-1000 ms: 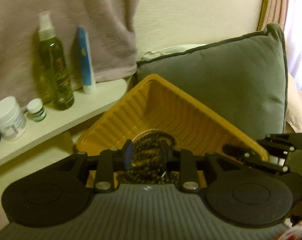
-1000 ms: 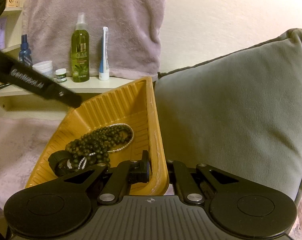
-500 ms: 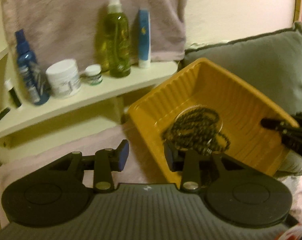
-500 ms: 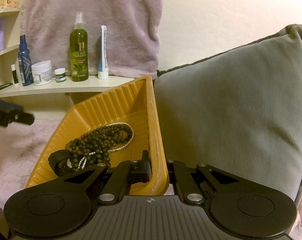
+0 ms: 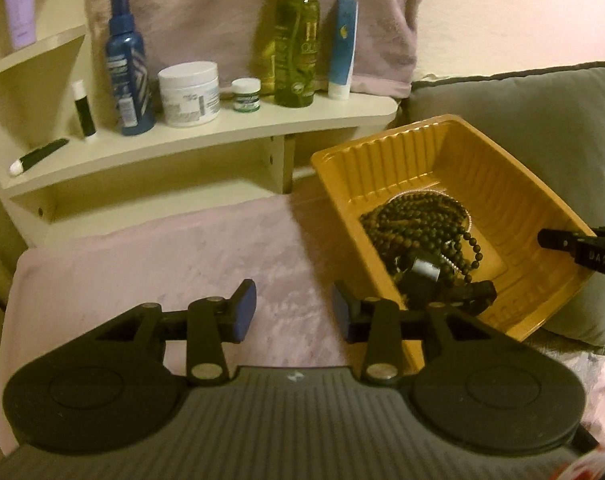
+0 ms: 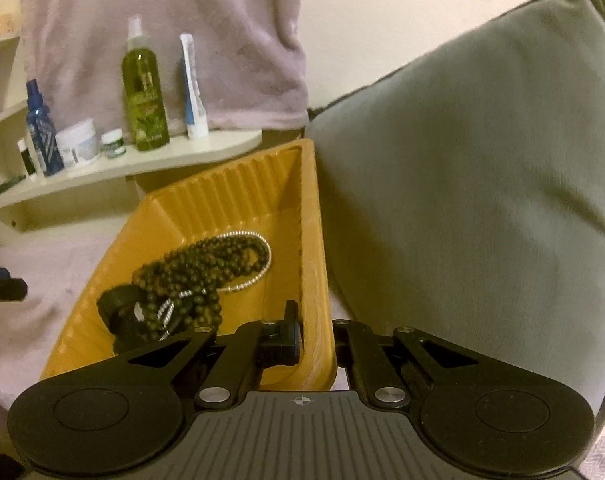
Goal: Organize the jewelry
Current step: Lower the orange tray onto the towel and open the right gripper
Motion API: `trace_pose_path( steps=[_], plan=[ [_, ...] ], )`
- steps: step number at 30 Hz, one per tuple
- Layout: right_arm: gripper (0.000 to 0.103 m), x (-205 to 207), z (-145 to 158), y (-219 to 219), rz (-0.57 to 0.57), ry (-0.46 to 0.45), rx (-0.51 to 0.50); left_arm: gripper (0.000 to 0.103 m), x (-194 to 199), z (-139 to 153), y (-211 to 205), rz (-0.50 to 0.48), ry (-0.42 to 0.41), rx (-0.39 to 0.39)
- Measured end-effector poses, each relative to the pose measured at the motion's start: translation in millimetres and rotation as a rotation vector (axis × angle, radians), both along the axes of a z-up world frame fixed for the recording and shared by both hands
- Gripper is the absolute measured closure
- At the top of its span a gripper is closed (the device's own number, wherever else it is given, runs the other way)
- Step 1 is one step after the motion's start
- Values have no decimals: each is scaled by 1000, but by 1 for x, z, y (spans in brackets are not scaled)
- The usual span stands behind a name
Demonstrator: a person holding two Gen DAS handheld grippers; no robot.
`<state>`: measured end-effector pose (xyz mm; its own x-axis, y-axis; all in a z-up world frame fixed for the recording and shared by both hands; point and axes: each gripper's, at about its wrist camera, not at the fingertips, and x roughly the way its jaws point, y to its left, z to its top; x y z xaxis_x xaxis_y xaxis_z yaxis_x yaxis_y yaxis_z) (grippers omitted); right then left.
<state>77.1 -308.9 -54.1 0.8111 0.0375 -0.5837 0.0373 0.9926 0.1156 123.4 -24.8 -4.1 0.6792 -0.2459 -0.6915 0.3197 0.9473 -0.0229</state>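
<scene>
Right tongs (image 6: 316, 334) were clenched on the yellow tray's (image 6: 222, 200) rim, holding it tilted against the cushion (image 6: 482, 184). Left tongs (image 5: 294, 312) were released, empty, left of the tray. The beads (image 5: 418, 220) lay piled inside; a slipped rim would likely spill them.

left black two-finger gripper (image 5: 294, 312): blue pads, silver screws, ribbed grey body | right black two-finger gripper (image 6: 316, 334): same build, crosshair mark

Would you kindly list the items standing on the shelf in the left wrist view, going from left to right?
Small black tube → blue spray bottle → large white jar → small white jar → green spray bottle → blue-and-white tube.
</scene>
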Motion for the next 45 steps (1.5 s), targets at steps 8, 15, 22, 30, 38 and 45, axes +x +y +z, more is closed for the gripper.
trace_pose_path(
  steps=[8,15,22,30,38,45],
  plan=[
    [99,11,-16,-9,56,-1,20,66,-8,-6,10,34,27,-7],
    [98,25,-32,-17,78,22,49,60,-12,-11,13,63,50,14],
    [97,24,-37,-21,87,11,54,35,-14,-19,16,104,88,30],
    [67,14,-33,-21,54,11,73,11,-19,-19,13,139,92,34],
    [35,-6,-26,-26,50,-23,103,6,-28,-18,16,156,76,38],
    [28,-27,-16,-28,16,-30,133,2,-38,-19,21,181,64,37]
  ],
)
